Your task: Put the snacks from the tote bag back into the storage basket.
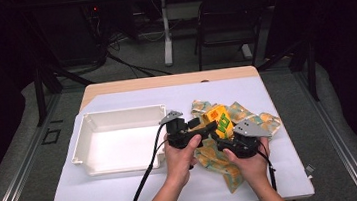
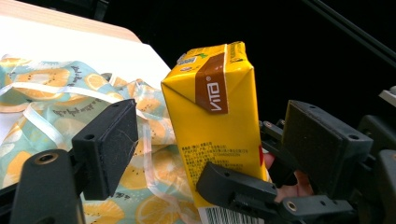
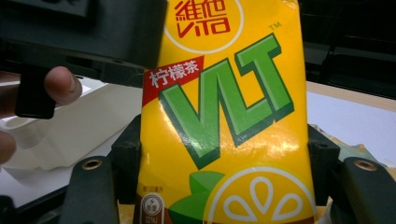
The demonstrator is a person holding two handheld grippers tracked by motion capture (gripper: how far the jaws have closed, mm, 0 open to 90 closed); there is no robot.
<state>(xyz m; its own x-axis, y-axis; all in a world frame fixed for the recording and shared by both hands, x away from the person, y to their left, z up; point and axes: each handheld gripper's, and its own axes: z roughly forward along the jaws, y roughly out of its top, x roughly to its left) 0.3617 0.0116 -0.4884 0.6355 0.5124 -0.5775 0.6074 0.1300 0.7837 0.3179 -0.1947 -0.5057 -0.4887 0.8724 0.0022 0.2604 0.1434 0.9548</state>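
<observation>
A yellow lemon-tea carton (image 1: 218, 118) is held upright above the table, right of centre. In the right gripper view the carton (image 3: 224, 116) sits between both black jaws, which press on its sides: my right gripper (image 3: 224, 158) is shut on it. My left gripper (image 1: 205, 126) reaches in from the left. In the left gripper view the carton (image 2: 215, 126) stands between its pads with a gap on each side, so my left gripper (image 2: 212, 149) is open. A jaw of the right gripper (image 2: 243, 191) clamps the carton's lower part.
A lemon-printed cloth (image 1: 213, 159) with white ribbon lies crumpled under both hands on the white table sheet (image 1: 126, 196). A white plastic tray (image 1: 82, 140) stands to the left of the hands. A chair (image 1: 228, 20) and table legs stand beyond the far edge.
</observation>
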